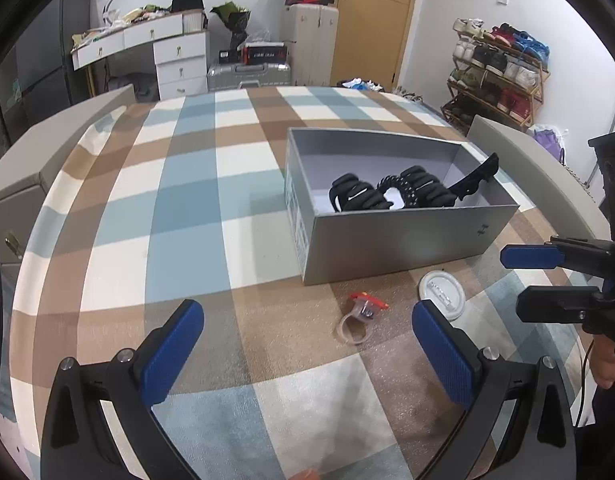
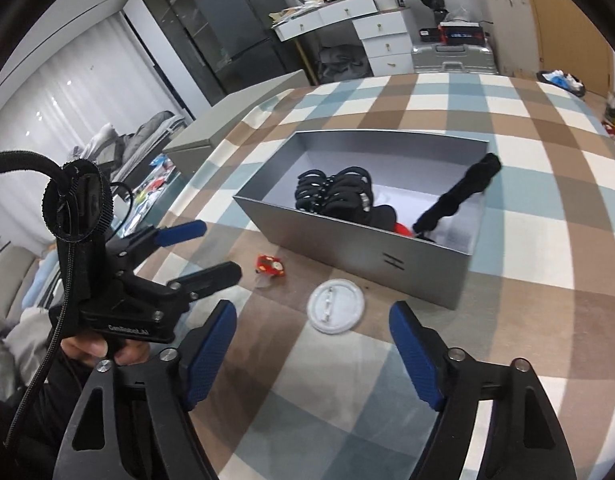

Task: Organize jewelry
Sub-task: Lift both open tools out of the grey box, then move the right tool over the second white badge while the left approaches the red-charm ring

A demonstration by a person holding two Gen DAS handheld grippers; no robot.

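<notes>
A grey open box [image 1: 391, 246] stands on the checked cloth and holds several black hair claws [image 1: 359, 196] and a black clip [image 1: 477, 176]; it also shows in the right wrist view [image 2: 347, 248]. In front of it lie a clear ring with a red top [image 1: 361, 314] [image 2: 270, 266] and a white round badge [image 1: 442, 291] [image 2: 336, 306]. My left gripper [image 1: 307, 344] is open and empty, just short of the ring. My right gripper [image 2: 311, 344] is open and empty, just short of the badge; it shows in the left wrist view [image 1: 511, 280].
The checked cloth [image 1: 187, 200] covers the table. A grey lid [image 2: 235, 120] lies at the table's far left edge. Beyond are a white desk [image 1: 163, 48], suitcases and a shoe rack [image 1: 499, 72].
</notes>
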